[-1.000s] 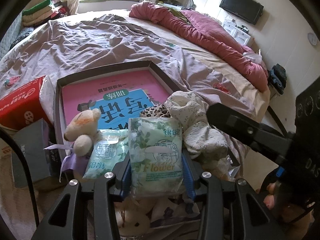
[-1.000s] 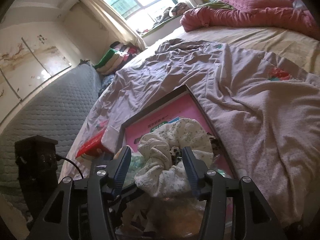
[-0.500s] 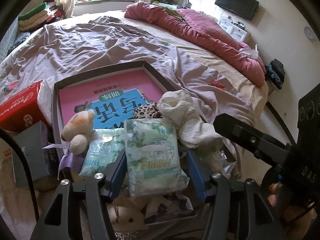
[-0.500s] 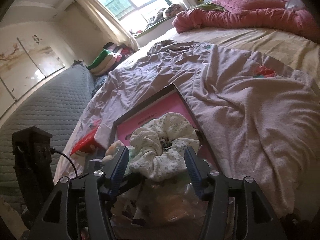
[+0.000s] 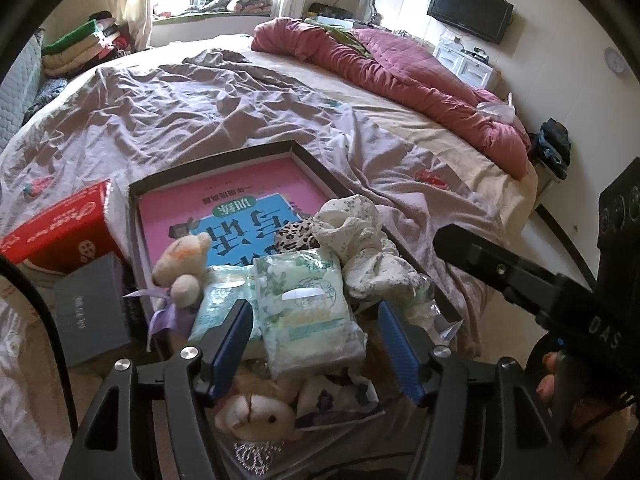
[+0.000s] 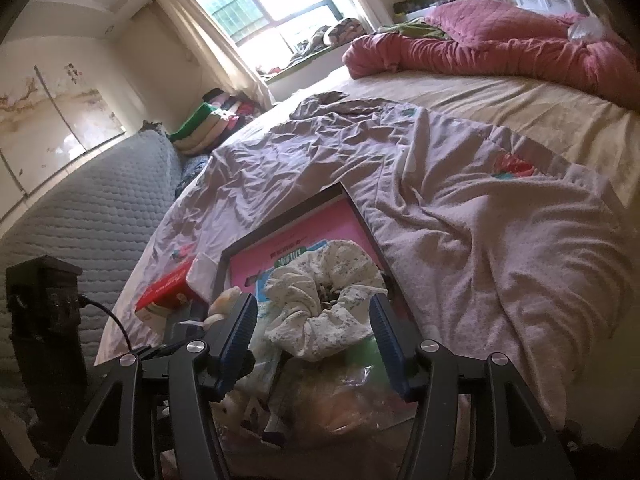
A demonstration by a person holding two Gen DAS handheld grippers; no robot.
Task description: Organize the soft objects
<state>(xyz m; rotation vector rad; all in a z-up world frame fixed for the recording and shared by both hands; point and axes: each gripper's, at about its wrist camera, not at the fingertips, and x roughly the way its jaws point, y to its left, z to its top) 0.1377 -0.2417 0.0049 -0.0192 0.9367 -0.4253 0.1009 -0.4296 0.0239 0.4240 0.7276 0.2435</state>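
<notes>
Bed (image 5: 248, 92) w/ lilac sheet. Left view only: tissue pack (image 5: 308, 304) in tray (image 5: 308, 160), between left gripper (image 5: 316, 344) pads, just opened, untouched. Right gripper (image 6: 314, 340): apart, straddling scrunchie (image 6: 324, 300), no contact.

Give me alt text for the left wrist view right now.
The left hand-held gripper is open, its jaws having just been opening, with a tissue pack between them but no longer pinched. The pack lies in a tray on a bed, beside a small teddy bear and a floral scrunchie.
</notes>
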